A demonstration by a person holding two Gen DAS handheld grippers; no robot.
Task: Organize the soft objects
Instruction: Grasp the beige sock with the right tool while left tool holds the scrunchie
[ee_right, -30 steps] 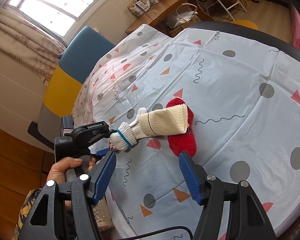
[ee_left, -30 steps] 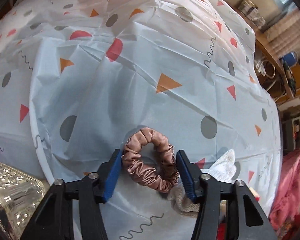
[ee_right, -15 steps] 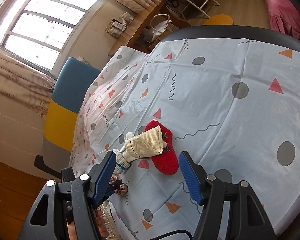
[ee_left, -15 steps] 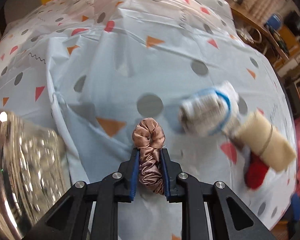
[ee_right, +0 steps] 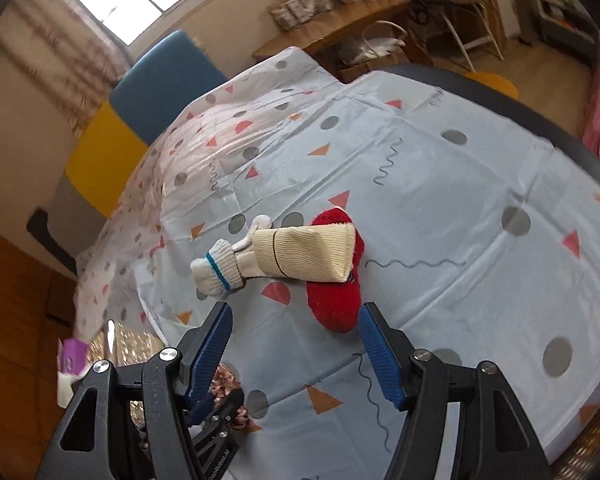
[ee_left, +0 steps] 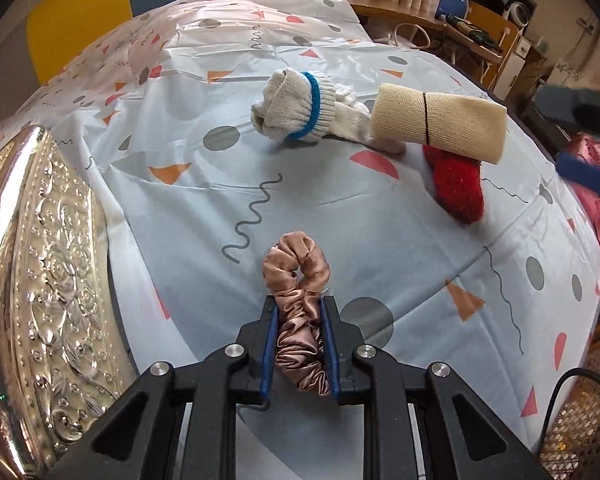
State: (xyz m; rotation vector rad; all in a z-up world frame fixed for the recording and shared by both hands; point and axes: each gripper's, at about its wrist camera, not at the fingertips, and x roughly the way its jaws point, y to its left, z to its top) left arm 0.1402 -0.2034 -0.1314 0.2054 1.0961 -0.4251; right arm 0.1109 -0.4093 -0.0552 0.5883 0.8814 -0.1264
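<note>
Both wrist cameras are looking steeply down along their fingers, close above the patterned tablecloth (ee_left: 340, 208). Both views are sharing the glove (ee_left: 300, 108) (ee_right: 220, 268) and red sock (ee_left: 458, 188) (ee_right: 334, 304) in mid-frame.

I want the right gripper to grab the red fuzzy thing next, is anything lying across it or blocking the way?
The path from the right gripper is clear, but the beige knitted roll lies across the far end of the red fuzzy piece. Its near end is bare.

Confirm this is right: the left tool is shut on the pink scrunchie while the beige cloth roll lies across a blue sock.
Not quite. The beige cloth roll lies across a red sock, not a blue one, as the left wrist view shows. The left tool is indeed shut on the pink scrunchie.
</note>
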